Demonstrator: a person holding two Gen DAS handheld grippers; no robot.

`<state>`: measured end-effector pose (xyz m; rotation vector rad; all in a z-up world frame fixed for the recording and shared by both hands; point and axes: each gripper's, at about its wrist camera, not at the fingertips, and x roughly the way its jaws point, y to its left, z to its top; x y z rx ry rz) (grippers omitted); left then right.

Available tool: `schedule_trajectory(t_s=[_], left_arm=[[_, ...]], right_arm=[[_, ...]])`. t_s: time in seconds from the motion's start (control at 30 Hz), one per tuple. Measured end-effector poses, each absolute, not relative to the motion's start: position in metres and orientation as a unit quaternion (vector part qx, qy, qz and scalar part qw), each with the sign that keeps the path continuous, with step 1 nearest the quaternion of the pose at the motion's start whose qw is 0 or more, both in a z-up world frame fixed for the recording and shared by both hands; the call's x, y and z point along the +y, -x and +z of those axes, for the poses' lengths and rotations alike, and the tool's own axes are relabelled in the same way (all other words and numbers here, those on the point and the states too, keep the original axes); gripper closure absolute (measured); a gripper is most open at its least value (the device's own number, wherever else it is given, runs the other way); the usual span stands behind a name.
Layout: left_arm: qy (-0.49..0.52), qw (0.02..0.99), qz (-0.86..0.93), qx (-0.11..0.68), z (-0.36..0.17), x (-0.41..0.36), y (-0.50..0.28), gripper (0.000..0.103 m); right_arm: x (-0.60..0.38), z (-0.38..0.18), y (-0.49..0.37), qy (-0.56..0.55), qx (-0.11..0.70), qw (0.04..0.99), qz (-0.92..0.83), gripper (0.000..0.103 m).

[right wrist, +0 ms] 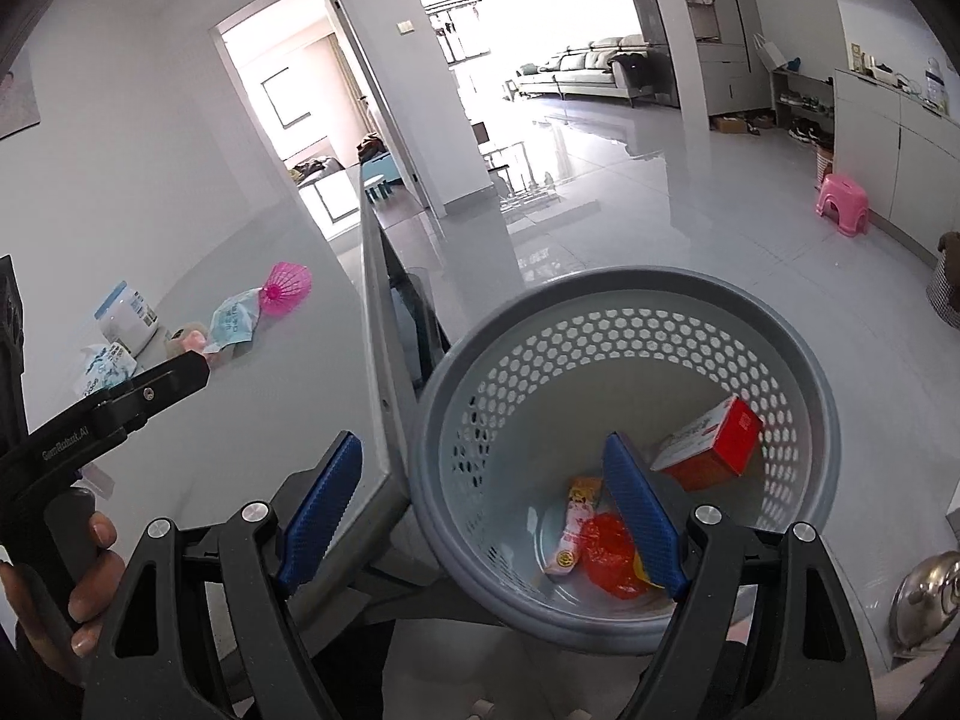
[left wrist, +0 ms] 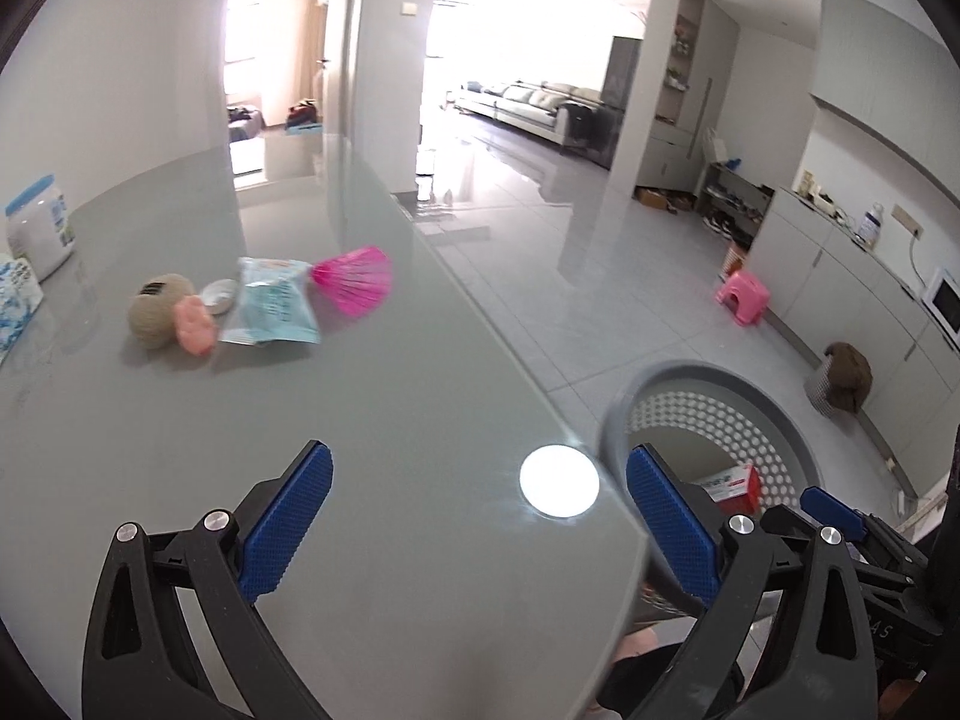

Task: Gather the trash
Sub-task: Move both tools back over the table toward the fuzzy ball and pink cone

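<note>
On the grey table (left wrist: 420,390) lie a light blue wrapper (left wrist: 273,309), a pink mesh cone (left wrist: 357,279), a small pink piece (left wrist: 195,324), a white cap (left wrist: 219,294) and a twine ball (left wrist: 159,309). My left gripper (left wrist: 480,456) hangs open and empty over the table's near corner, well short of them. A grey perforated bin (right wrist: 600,282) stands beside the table. Inside it lie a red and white box (right wrist: 708,444), a pink wrapper (right wrist: 576,522) and a red wrapper (right wrist: 609,552). My right gripper (right wrist: 480,444) is open and empty above the bin's left rim.
A white jar with a blue lid (left wrist: 39,228) and a tissue pack (left wrist: 15,300) stand at the table's far left. A hand (right wrist: 84,564) grips the left gripper's handle. On the tiled floor are a pink stool (left wrist: 744,297) and a low cabinet run (left wrist: 840,276).
</note>
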<state>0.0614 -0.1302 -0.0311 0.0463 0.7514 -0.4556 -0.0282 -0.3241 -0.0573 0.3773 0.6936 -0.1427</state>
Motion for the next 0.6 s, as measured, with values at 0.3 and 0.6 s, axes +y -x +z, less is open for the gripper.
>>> schedule_trajectory(t_s=[0.3,0.6], left_arm=[[0.0,0.923,-0.153,0.352,-0.021,-0.067,-0.099,0.006],[0.006,0.935,-0.08,0.345,-0.022,-0.02,-0.142,0.006]], right_arm=[[-0.283,-0.042,-0.035,-0.147,0.333,0.931,-0.014,0.024],[-0.243,-0.039,-0.117,-0.106,0.337,0.935,0.04,0.024]])
